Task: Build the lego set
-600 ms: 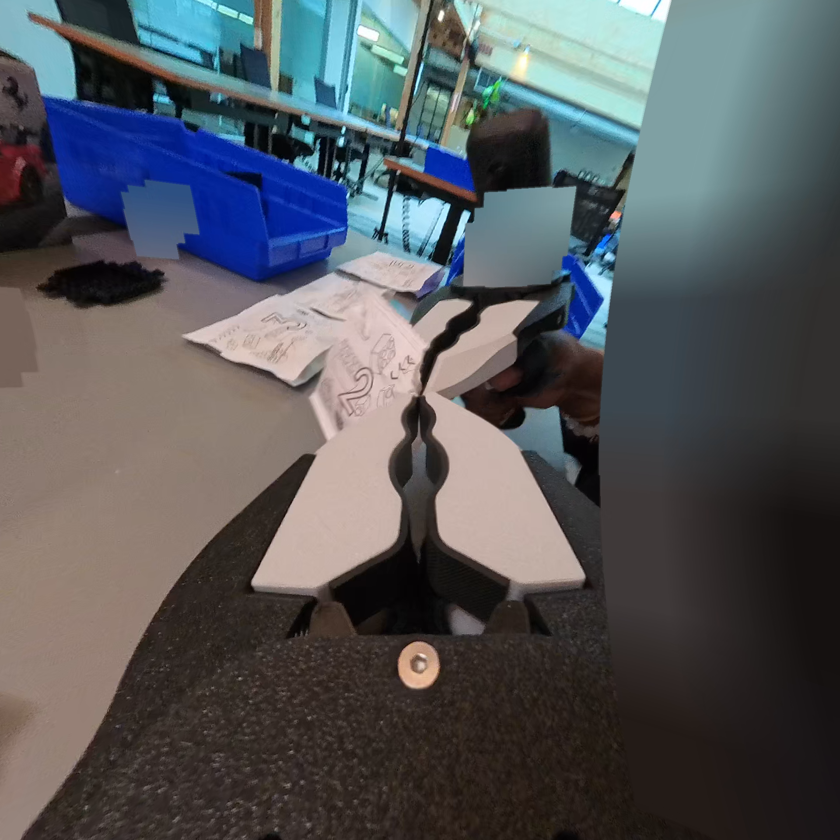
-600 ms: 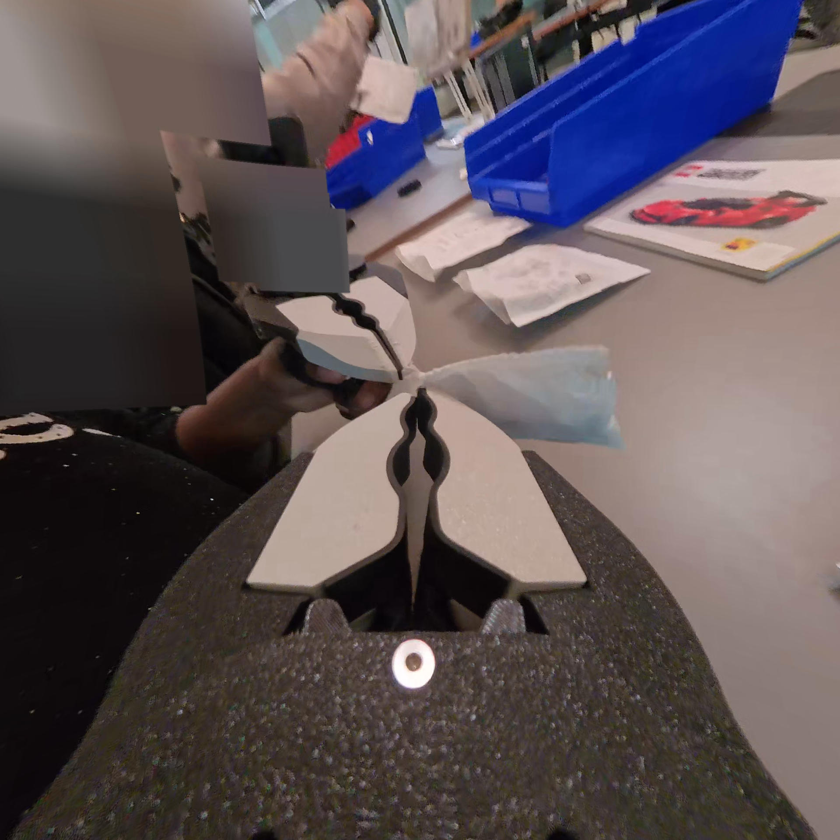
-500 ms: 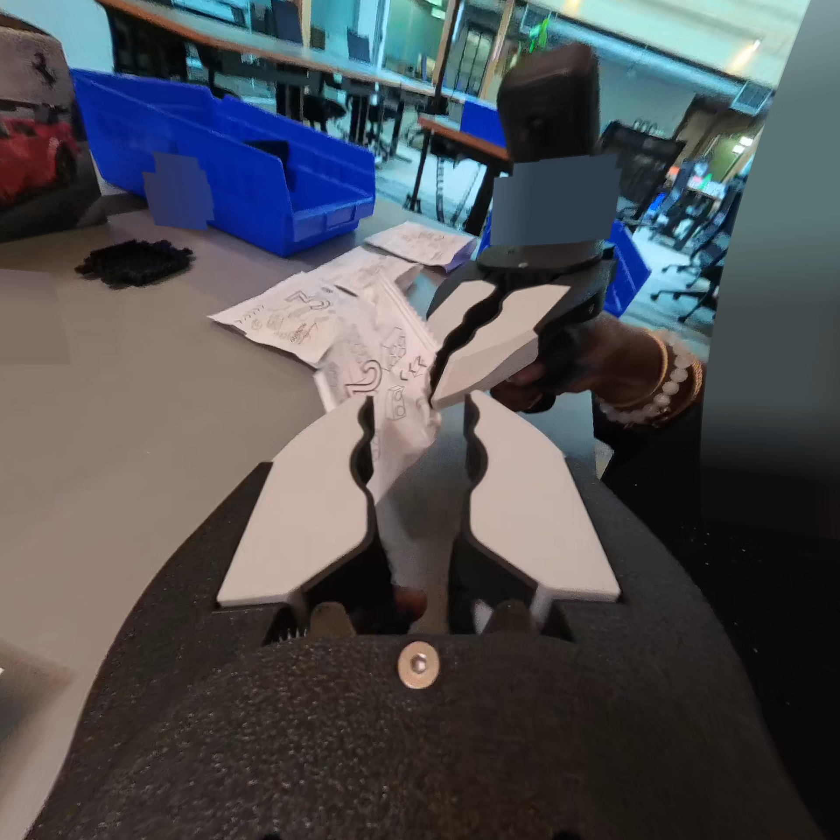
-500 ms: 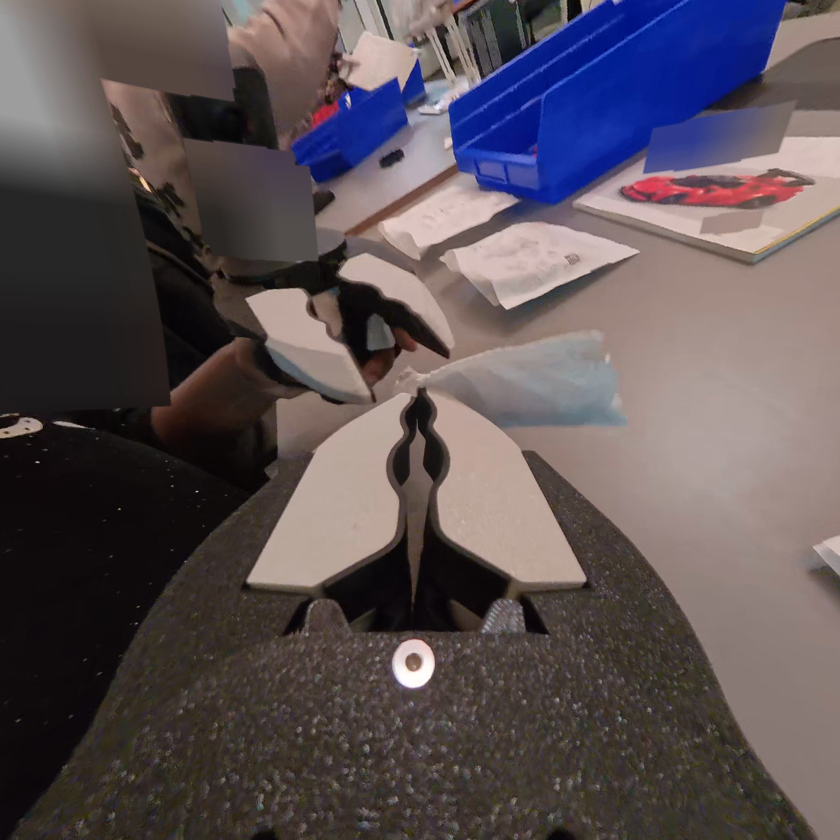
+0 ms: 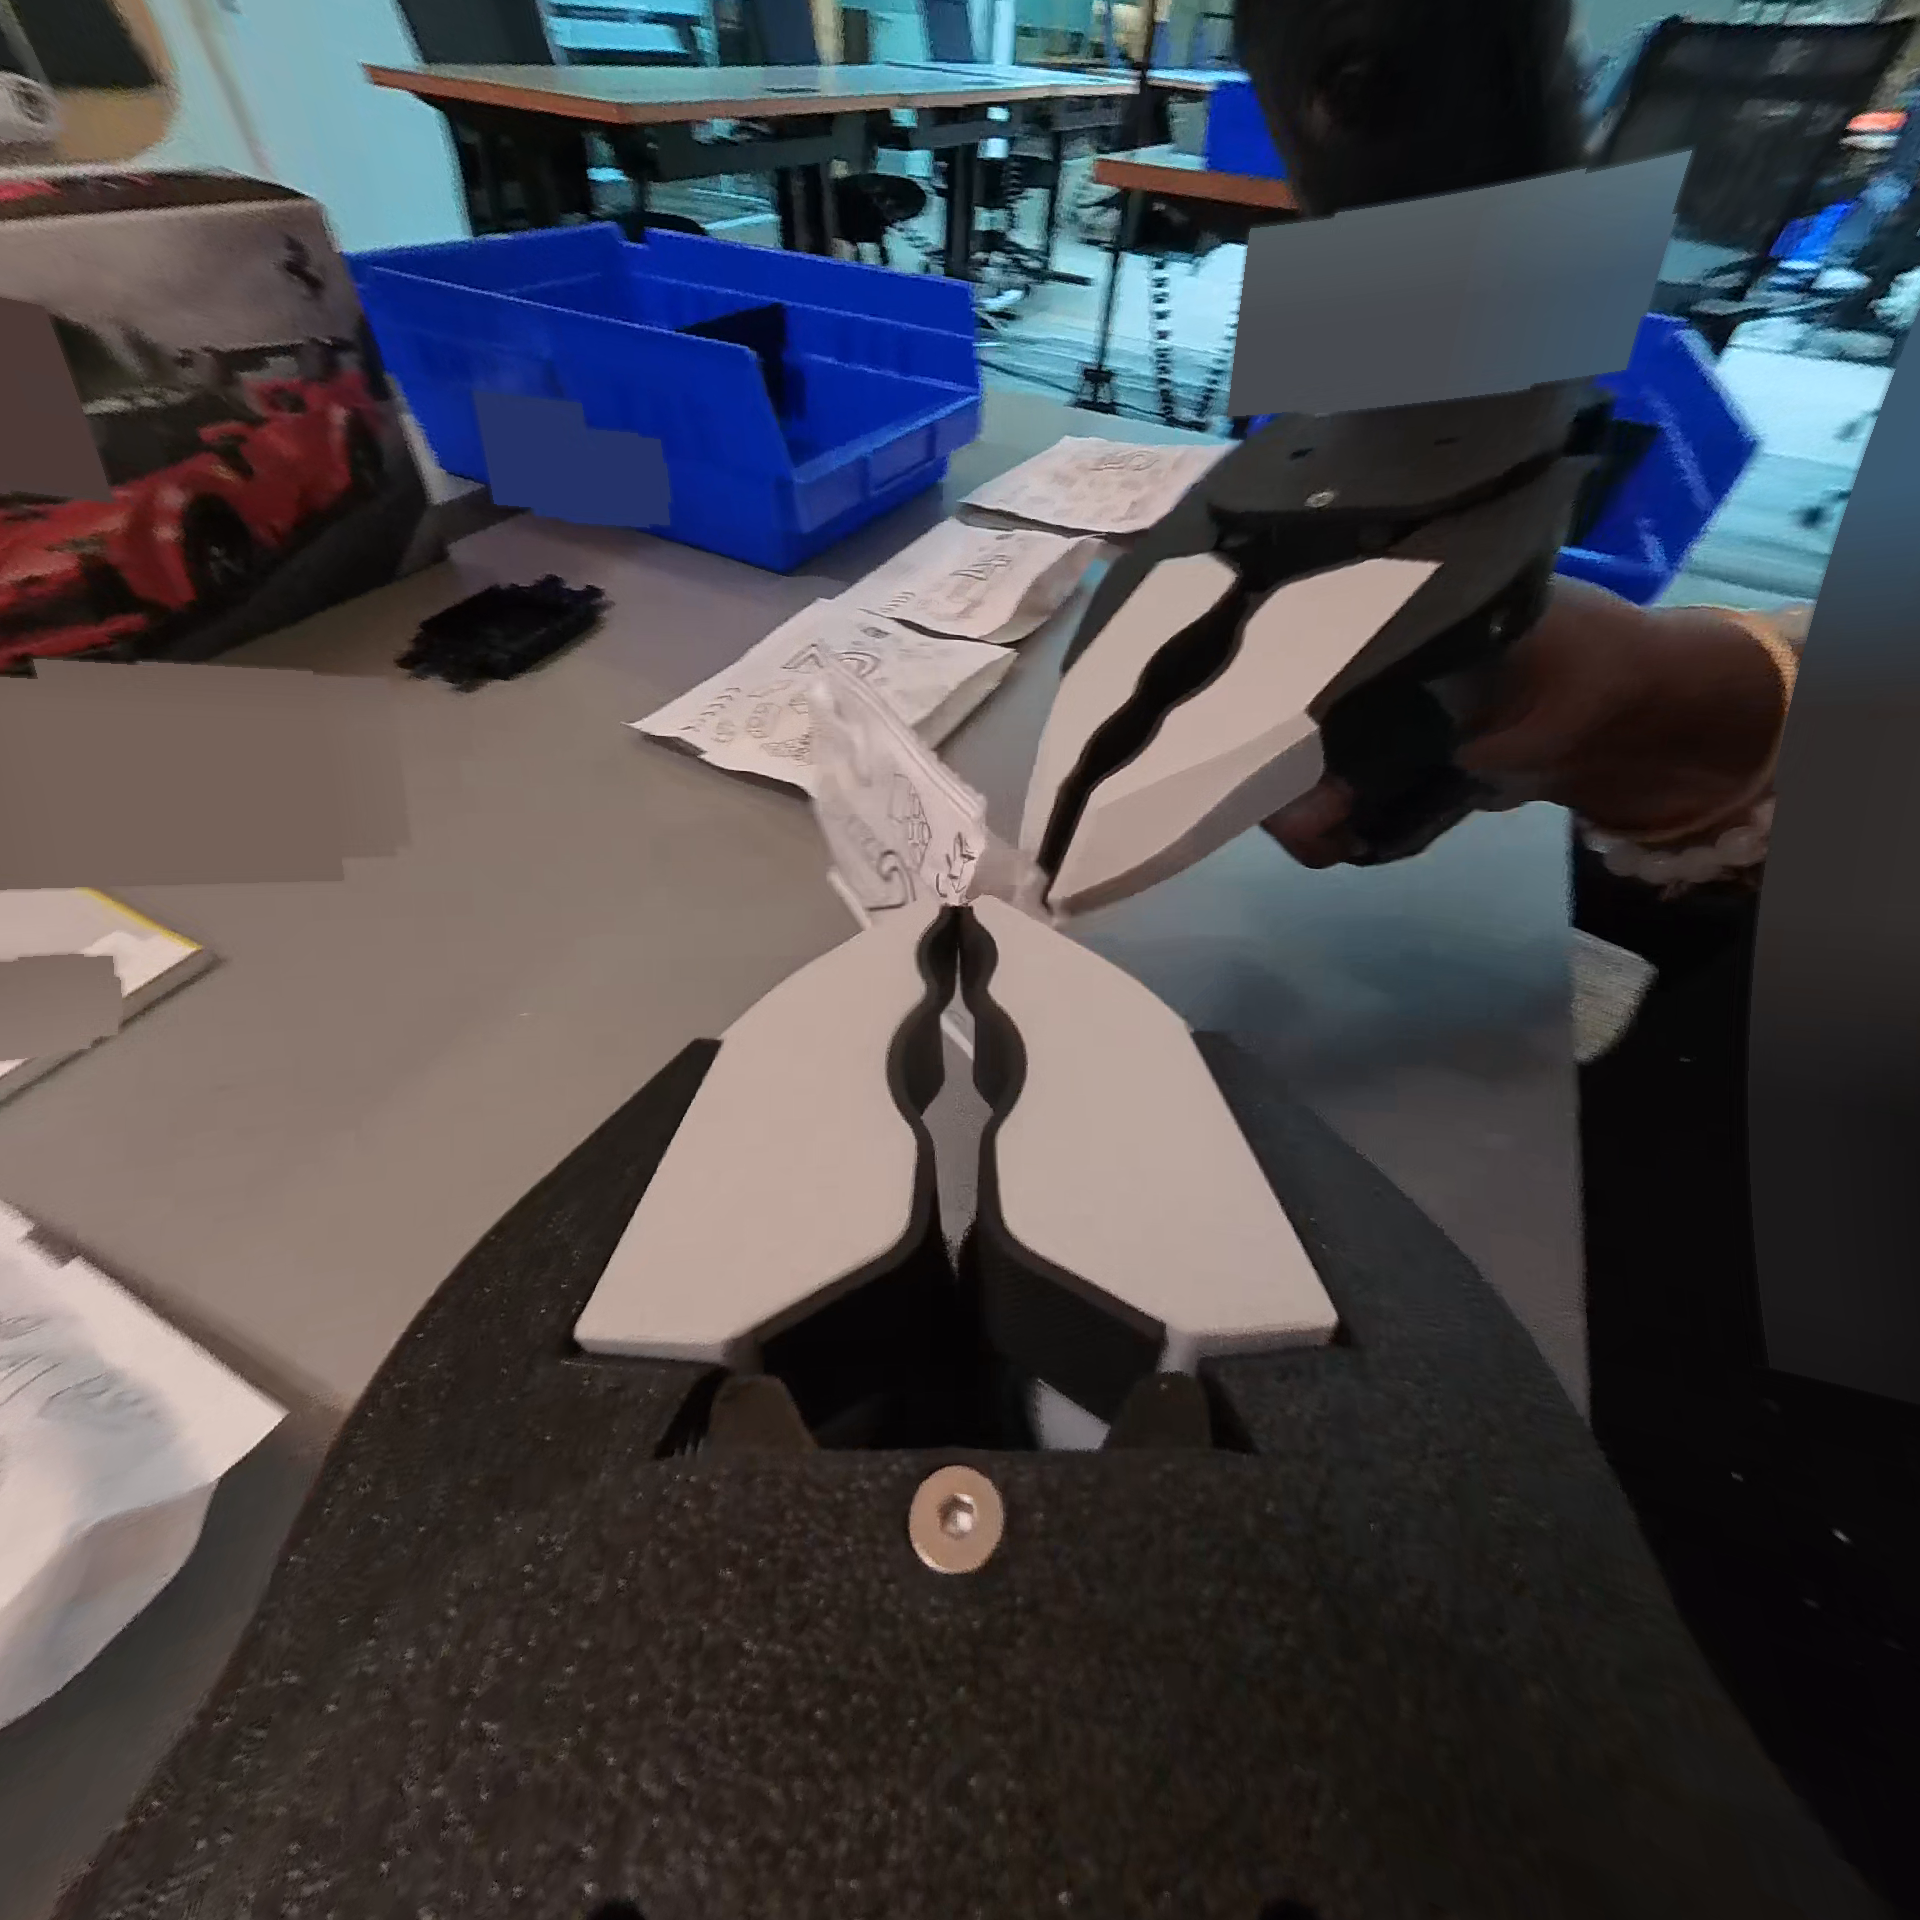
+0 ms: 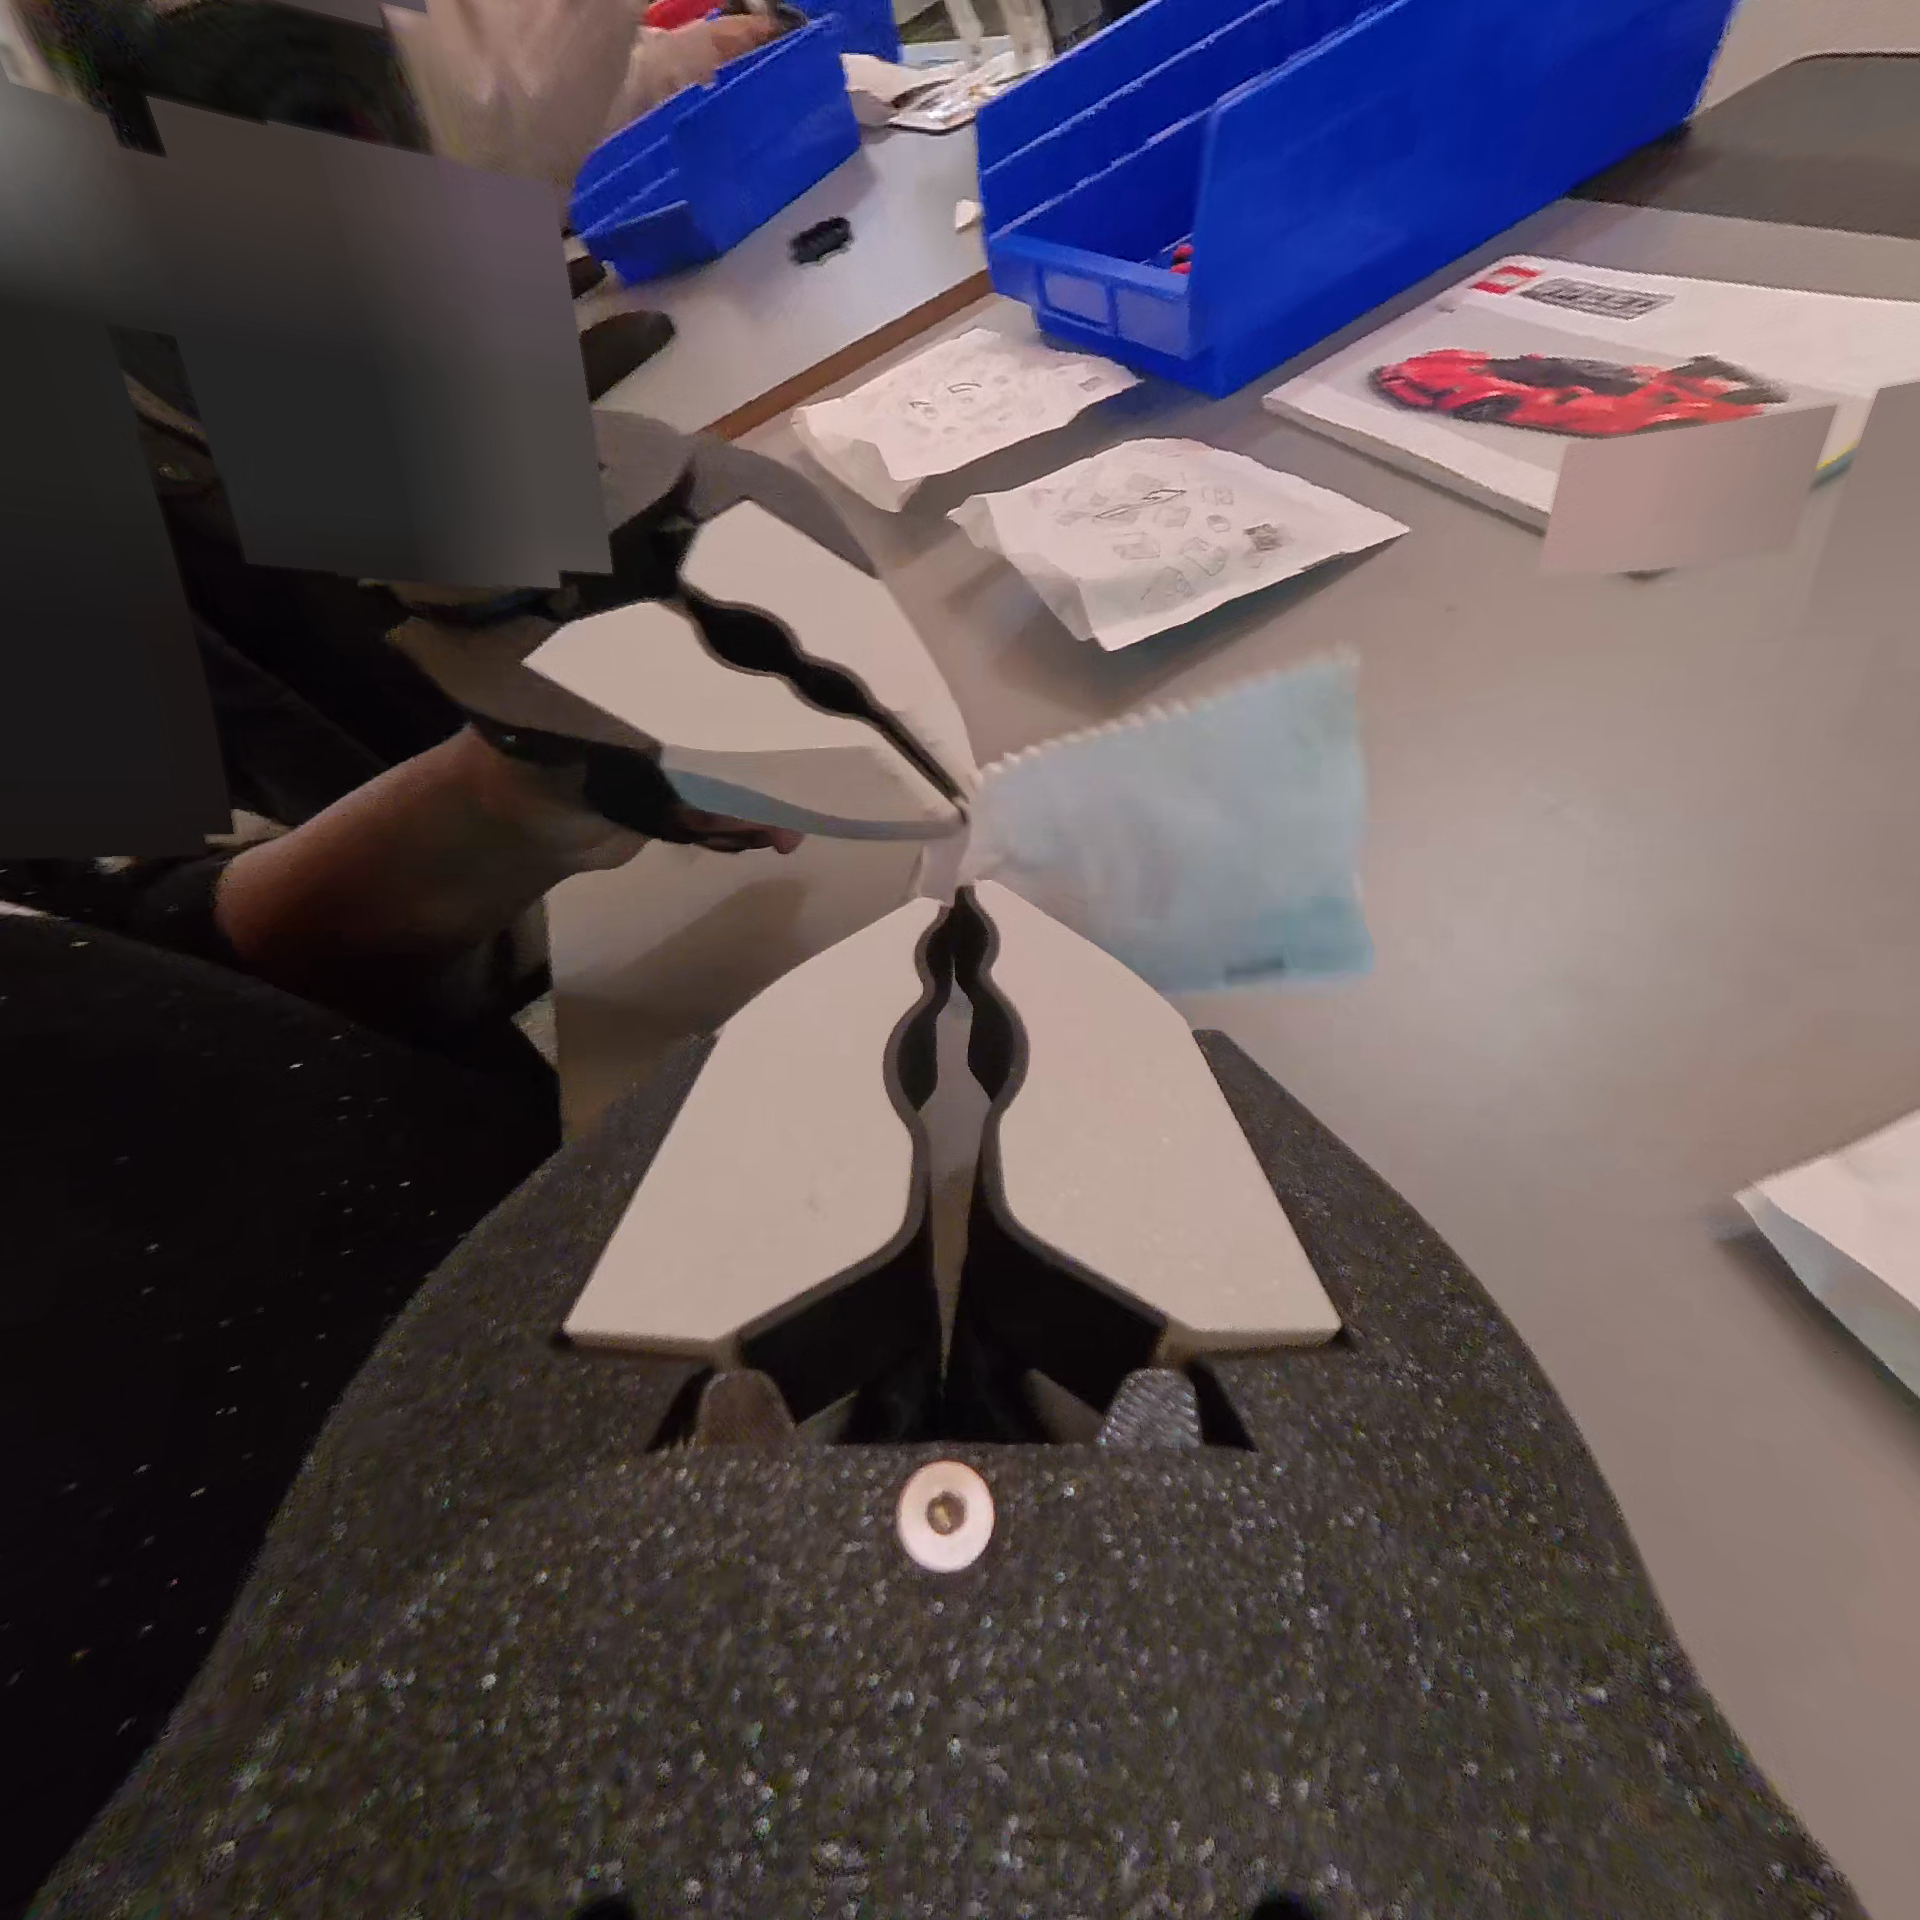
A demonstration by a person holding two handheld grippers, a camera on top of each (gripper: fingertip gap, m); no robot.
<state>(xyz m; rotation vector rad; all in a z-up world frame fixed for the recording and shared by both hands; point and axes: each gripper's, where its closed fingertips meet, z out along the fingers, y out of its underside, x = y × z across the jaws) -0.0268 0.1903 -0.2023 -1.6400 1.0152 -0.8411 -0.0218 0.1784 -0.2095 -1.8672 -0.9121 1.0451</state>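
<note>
Pinching one corner of a small paper bag (image 6: pixel 1164 831), both tools, left (image 5: pixel 961 912) and right (image 6: pixel 961 894), are closed on it above the tabletop (image 6: pixel 1558 883); the bag seems unopened.

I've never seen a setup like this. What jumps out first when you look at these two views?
Two handheld grippers meet tip to tip above the grey table, both pinching one small paper bag by its corner: the left gripper and the right gripper, jaws closed. Behind lie more printed paper bags, a blue bin and a booklet showing a red car.
</note>
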